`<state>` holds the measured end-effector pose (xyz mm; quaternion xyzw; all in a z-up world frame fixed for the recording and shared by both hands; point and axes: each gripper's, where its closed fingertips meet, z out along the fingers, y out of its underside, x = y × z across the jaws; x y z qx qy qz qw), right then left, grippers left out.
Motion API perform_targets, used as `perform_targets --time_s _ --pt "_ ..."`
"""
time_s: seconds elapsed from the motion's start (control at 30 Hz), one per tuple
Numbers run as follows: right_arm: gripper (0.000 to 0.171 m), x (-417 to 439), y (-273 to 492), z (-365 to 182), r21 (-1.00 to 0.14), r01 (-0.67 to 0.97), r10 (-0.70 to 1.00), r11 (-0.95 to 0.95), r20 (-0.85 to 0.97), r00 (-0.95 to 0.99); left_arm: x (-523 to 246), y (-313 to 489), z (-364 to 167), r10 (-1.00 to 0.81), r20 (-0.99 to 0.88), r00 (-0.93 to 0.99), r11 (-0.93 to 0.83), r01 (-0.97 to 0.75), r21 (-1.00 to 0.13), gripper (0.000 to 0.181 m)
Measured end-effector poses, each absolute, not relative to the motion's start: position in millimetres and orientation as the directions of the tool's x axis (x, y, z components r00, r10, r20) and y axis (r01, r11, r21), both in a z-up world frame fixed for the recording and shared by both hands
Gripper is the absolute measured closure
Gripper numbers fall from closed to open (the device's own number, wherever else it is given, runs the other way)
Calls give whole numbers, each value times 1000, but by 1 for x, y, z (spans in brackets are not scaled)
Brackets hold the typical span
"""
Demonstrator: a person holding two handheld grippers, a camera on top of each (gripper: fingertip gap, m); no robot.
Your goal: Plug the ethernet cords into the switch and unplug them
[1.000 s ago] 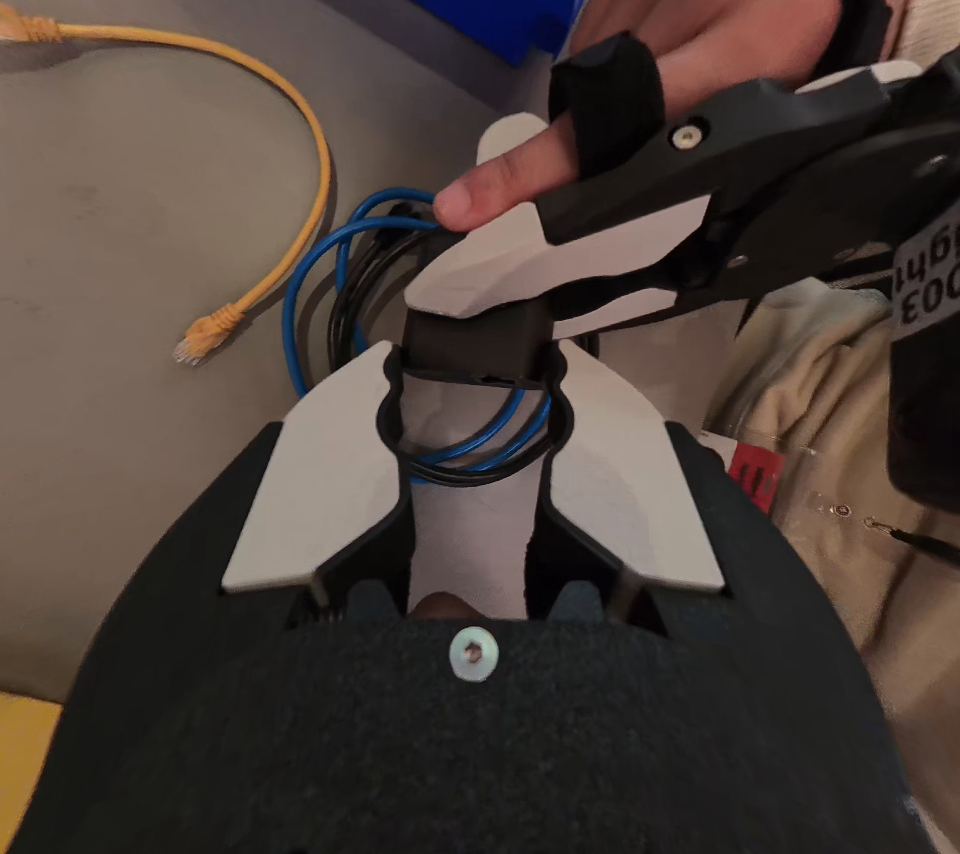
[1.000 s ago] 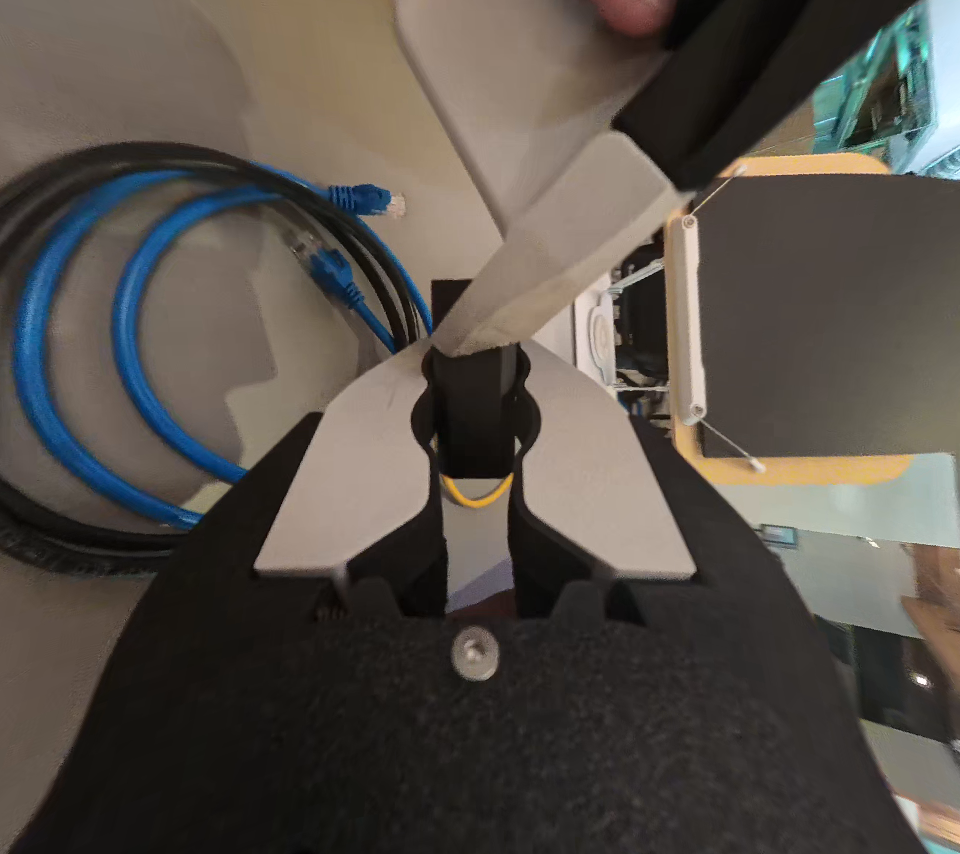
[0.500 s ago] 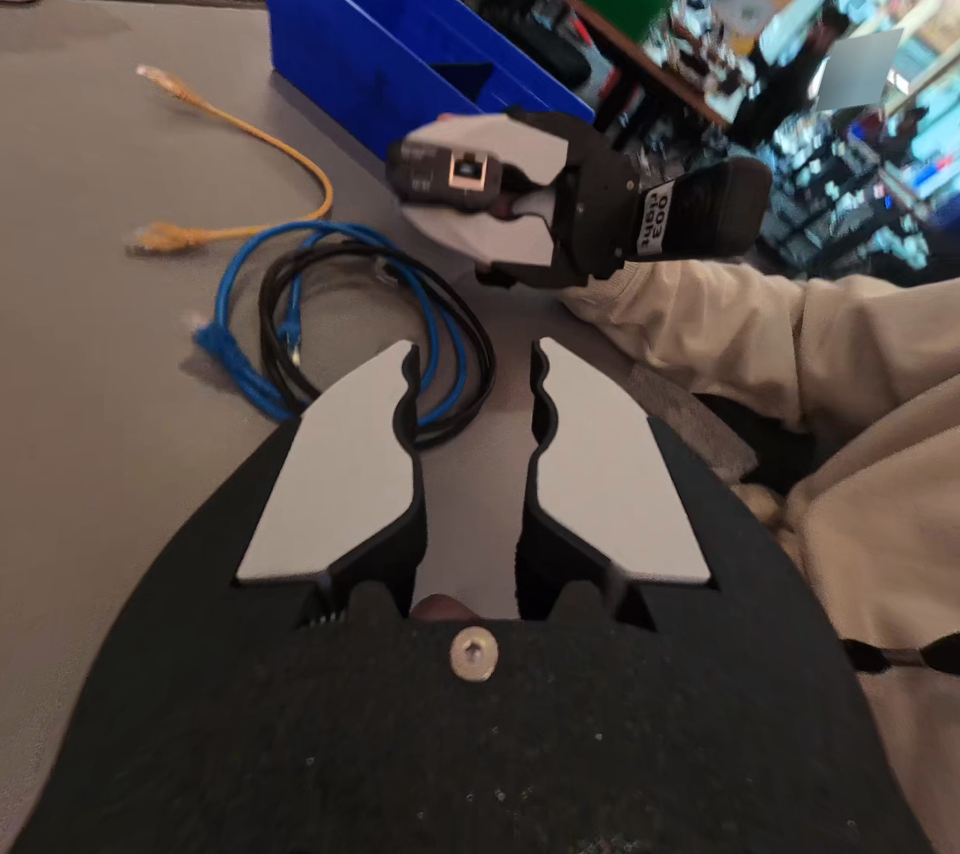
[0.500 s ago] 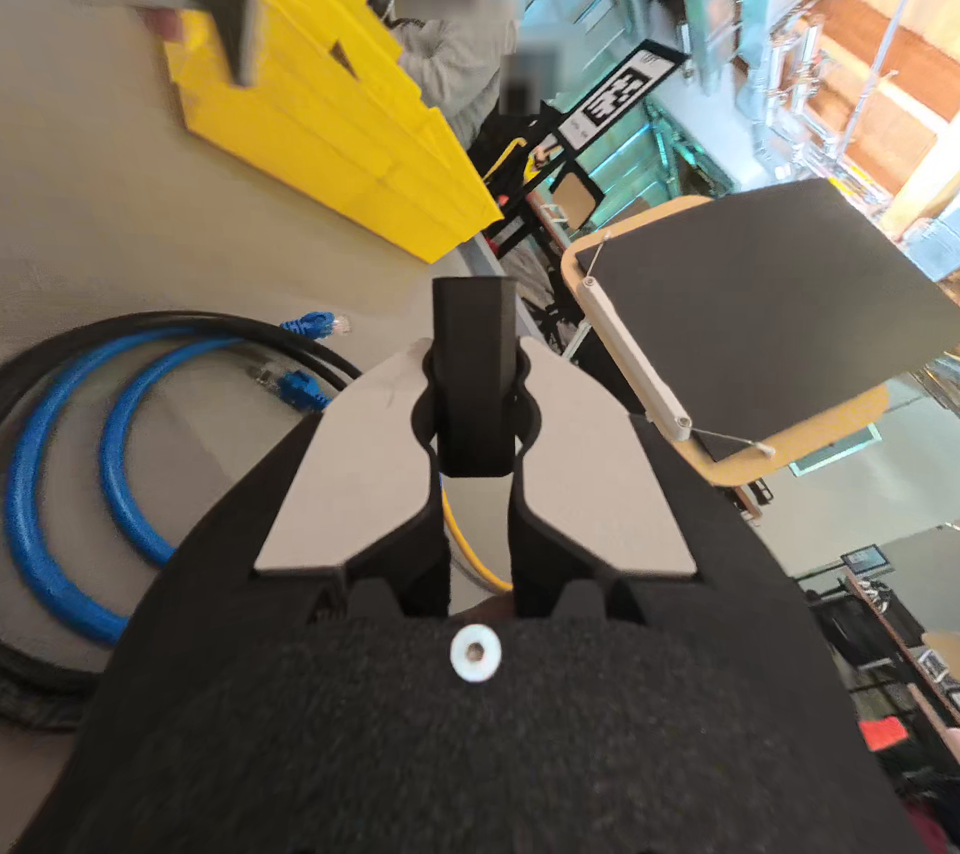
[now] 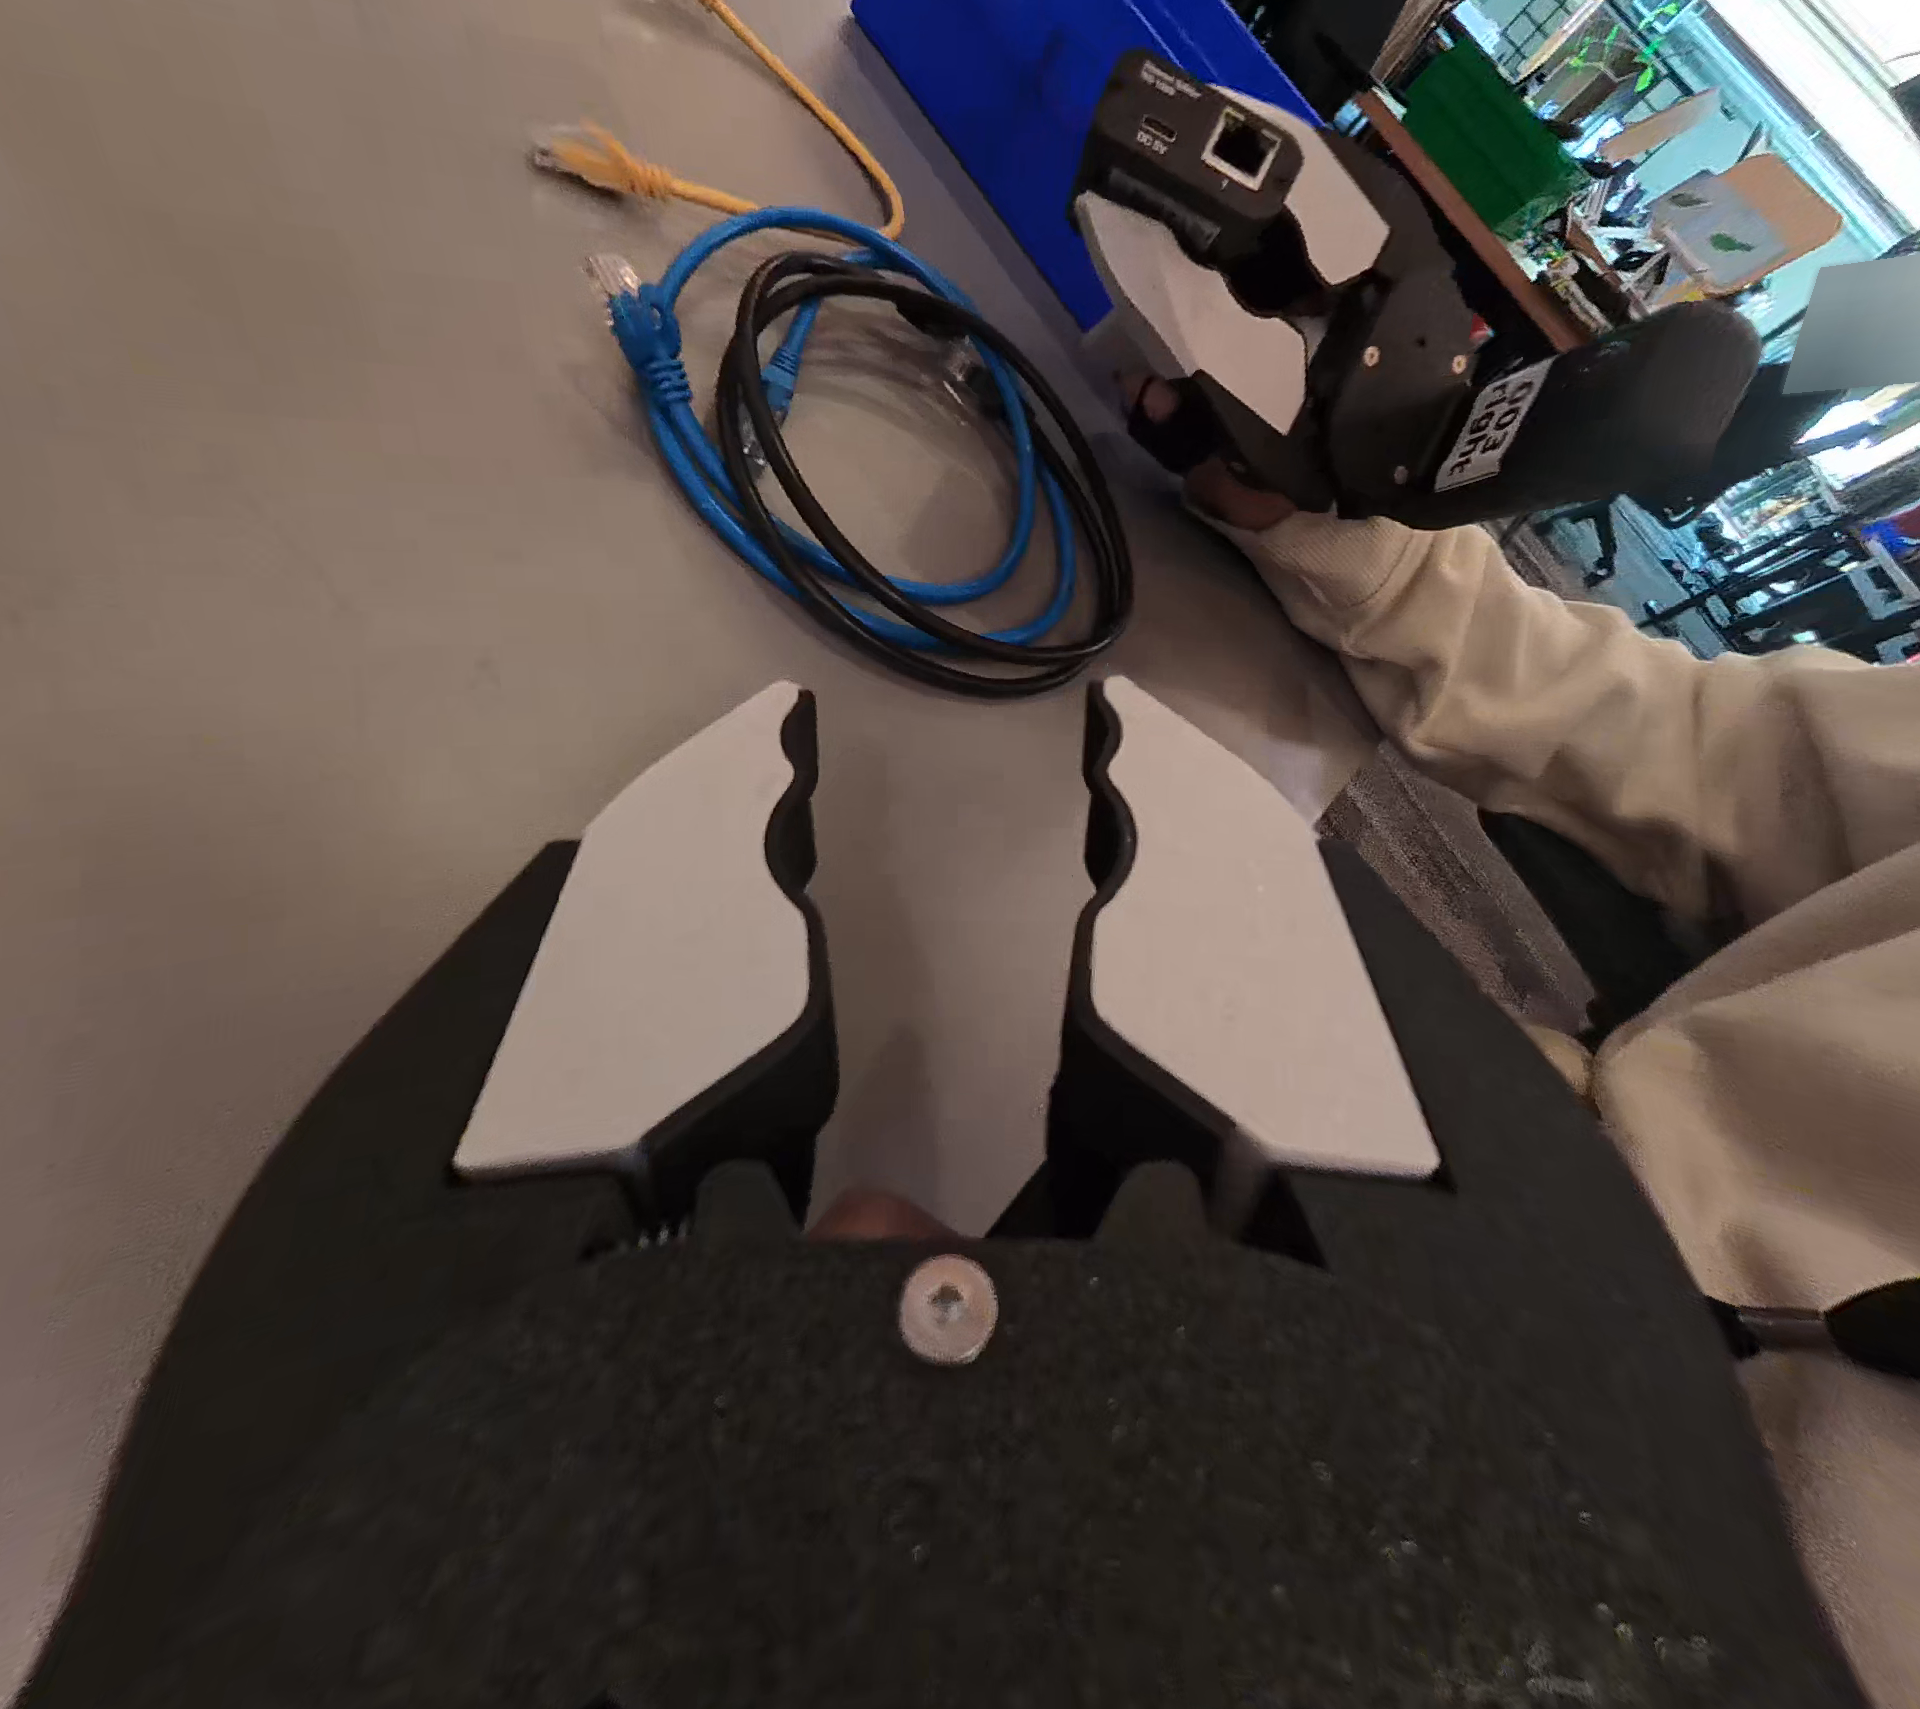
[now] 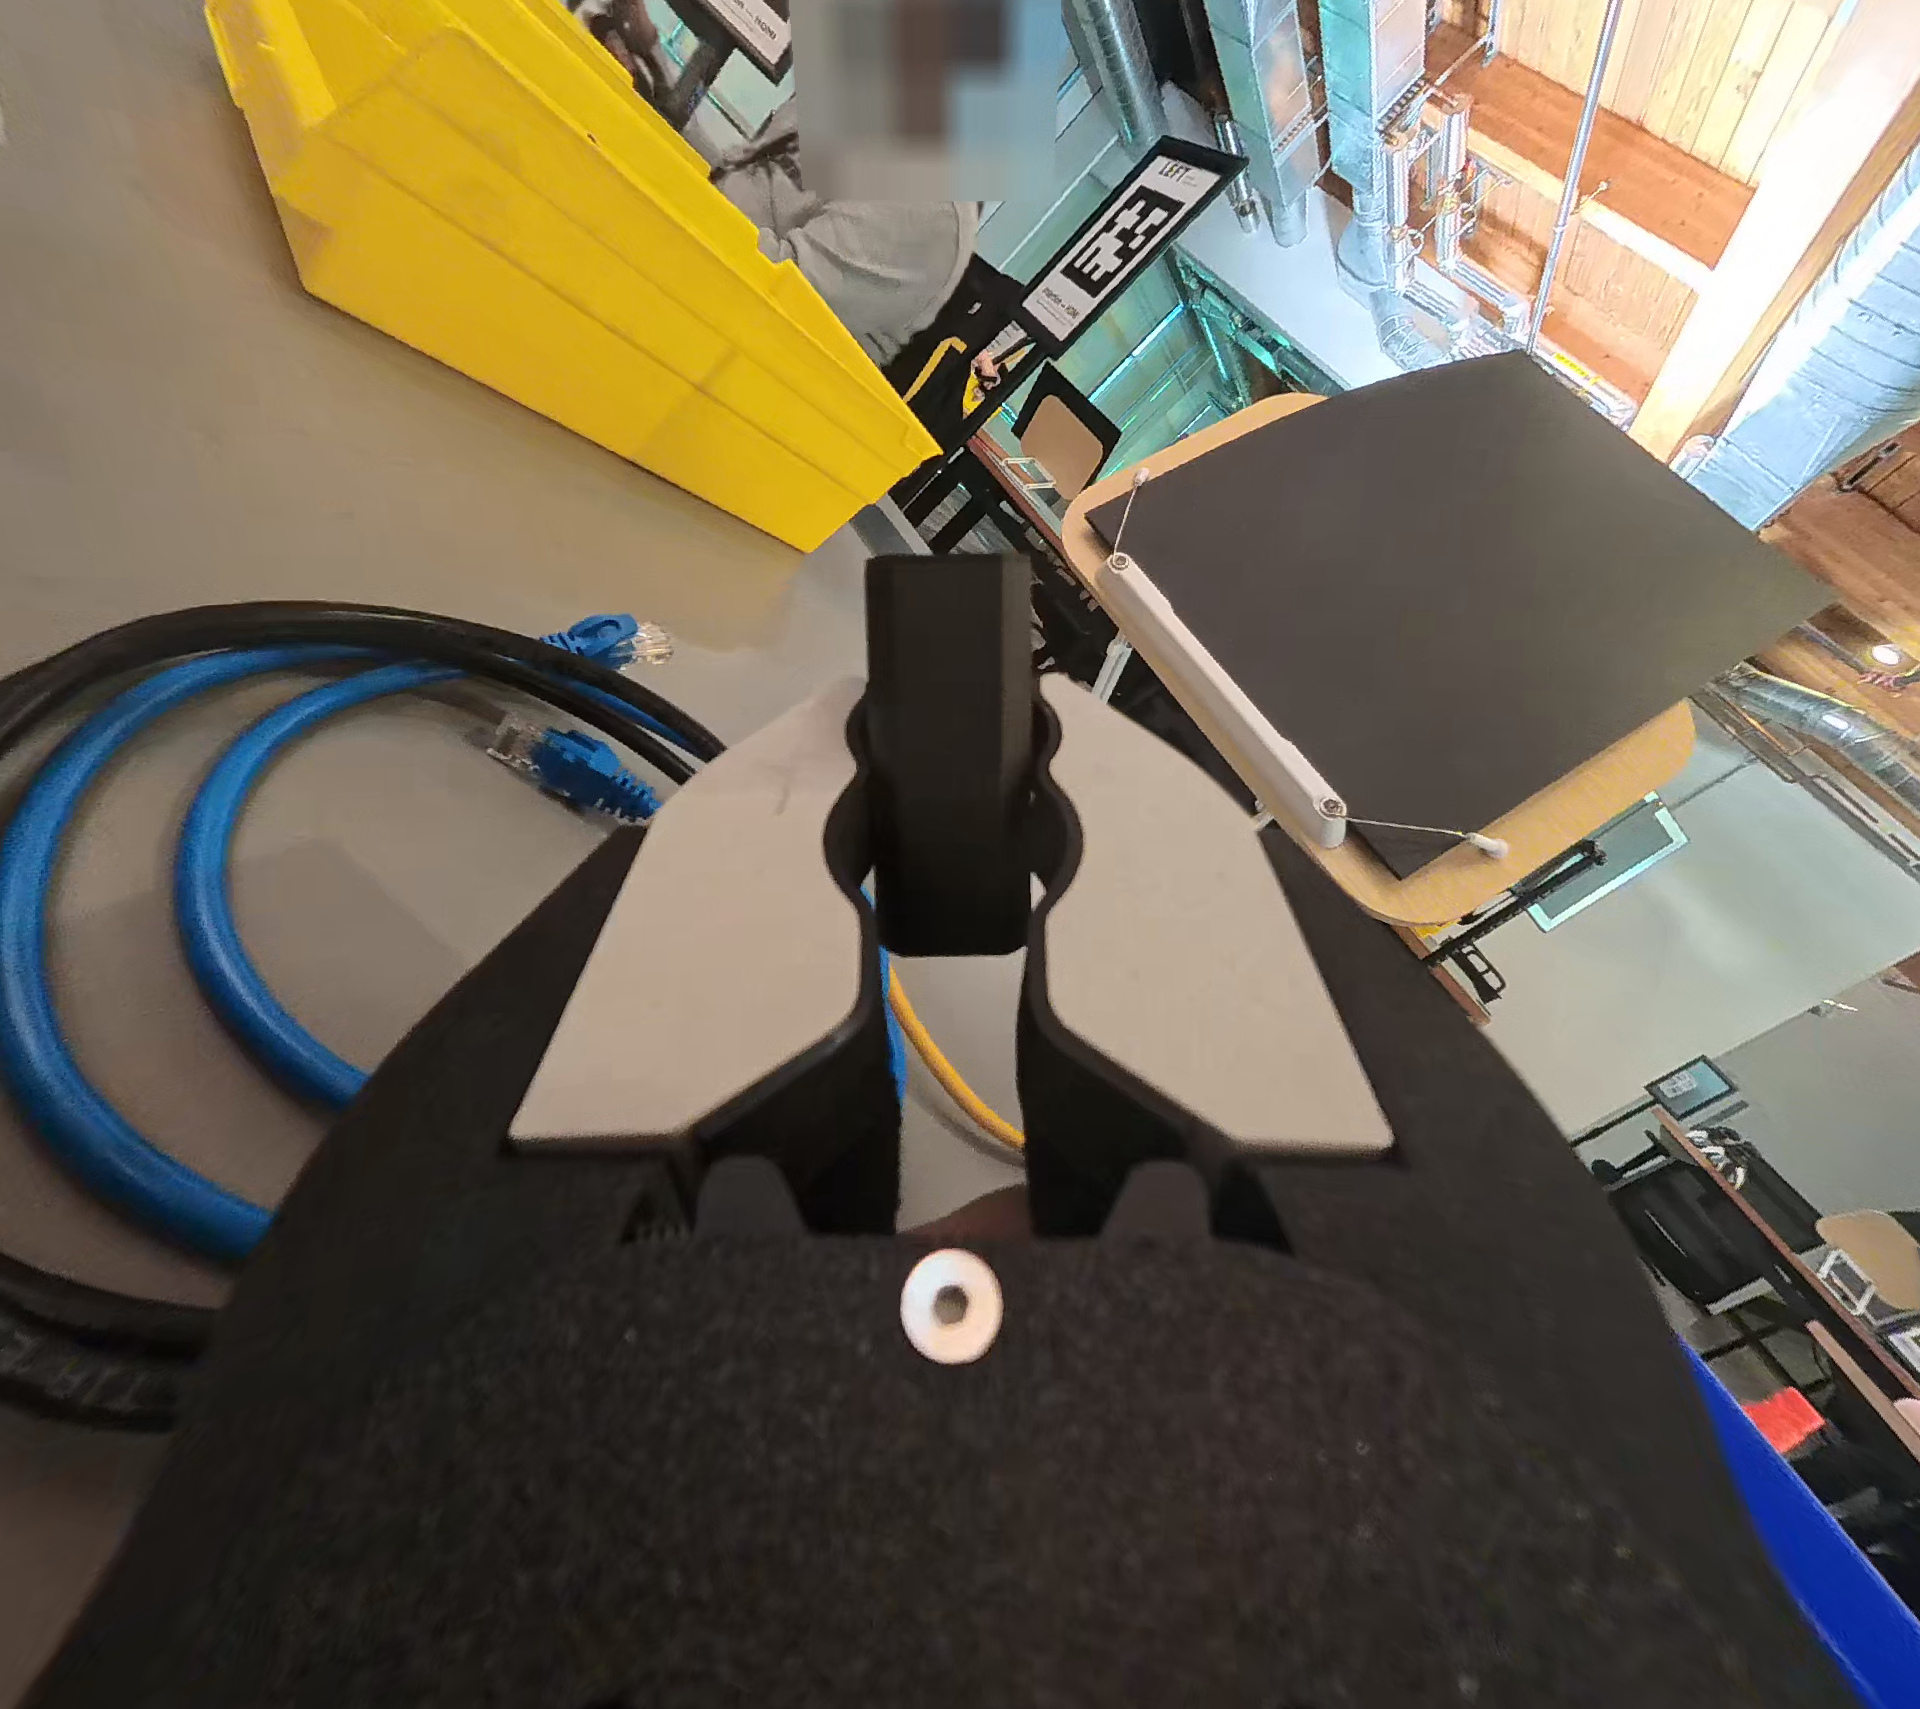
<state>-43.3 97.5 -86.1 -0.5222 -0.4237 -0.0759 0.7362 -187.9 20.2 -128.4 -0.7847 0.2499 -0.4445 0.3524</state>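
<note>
My right gripper point(image 6: 945, 709) is shut on the small black switch point(image 6: 943, 755) and holds it above the grey table point(image 6: 156, 412). In the left wrist view the switch point(image 5: 1195, 153) shows one port facing out, with the right gripper point(image 5: 1195, 194) clamped on it at the upper right. My left gripper point(image 5: 948, 703) is open and empty, well back from the switch. A blue cord point(image 5: 935, 589) and a black cord point(image 5: 1101, 537) lie coiled together on the table. A yellow cord point(image 5: 790, 90) lies beyond them. All plugs are loose.
A blue bin point(image 5: 1018, 28) stands behind the cords in the left wrist view. A yellow bin point(image 6: 540, 236) stands at the table's far side in the right wrist view. A person's cream sleeve point(image 5: 1558, 776) reaches in from the right. The table edge runs near the switch. Across from one pair of fingers to the other is roughly 15 cm.
My left gripper has opened, let go of the switch and pulled back. My right gripper has lifted the switch off the table, above the coiled cords.
</note>
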Motion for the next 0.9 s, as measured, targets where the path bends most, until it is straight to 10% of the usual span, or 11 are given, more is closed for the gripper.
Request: perform_targets --time_s 0.9 --pt "146 -48 94 -86 -714 544 363 441 696 620 -112 139 -182 -676 174 716 -584 -377 -719 159"
